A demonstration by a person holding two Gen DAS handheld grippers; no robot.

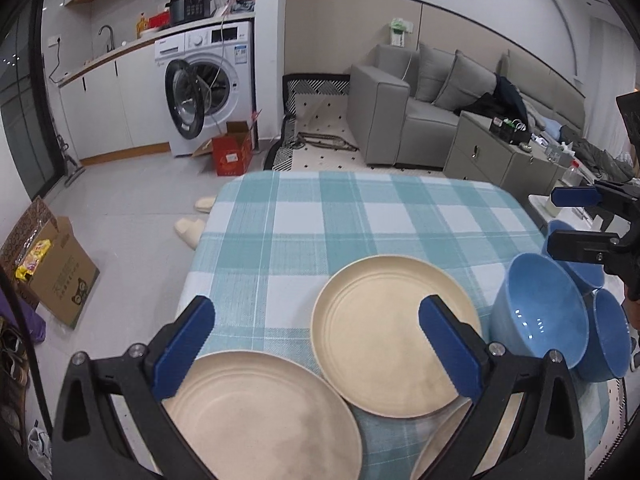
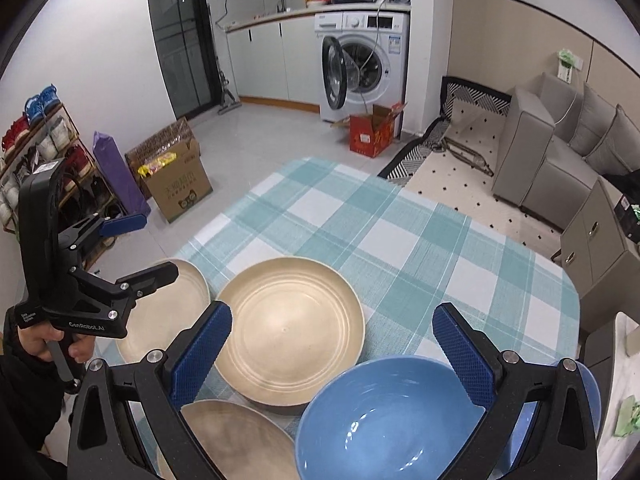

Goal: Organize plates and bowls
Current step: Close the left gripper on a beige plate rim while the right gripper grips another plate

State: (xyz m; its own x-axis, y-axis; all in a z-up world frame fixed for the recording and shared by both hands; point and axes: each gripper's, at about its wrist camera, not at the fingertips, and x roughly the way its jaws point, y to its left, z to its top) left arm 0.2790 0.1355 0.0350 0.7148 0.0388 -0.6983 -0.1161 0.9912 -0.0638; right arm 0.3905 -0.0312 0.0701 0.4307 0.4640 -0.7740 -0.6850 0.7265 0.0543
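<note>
Three cream plates lie on the checked tablecloth [image 1: 320,216]: a middle plate [image 1: 394,336], a near-left plate [image 1: 260,416] and a third plate [image 1: 444,444] partly hidden behind my fingers. Three blue bowls cluster at the right: a large bowl [image 1: 538,312], a second bowl [image 1: 610,334] and a third bowl [image 1: 580,268] behind. My left gripper [image 1: 316,344] is open and empty above the plates. My right gripper [image 2: 332,352] is open and empty above the large bowl [image 2: 384,420] and the middle plate [image 2: 290,330]. The left gripper also shows in the right wrist view [image 2: 140,244].
The table edge [image 1: 200,240] drops to a tiled floor with slippers [image 1: 192,228] and cardboard boxes [image 1: 56,268]. A grey cabinet [image 1: 500,156] and sofa [image 1: 420,108] stand beyond the far right. A washing machine [image 1: 208,84] stands with its door open.
</note>
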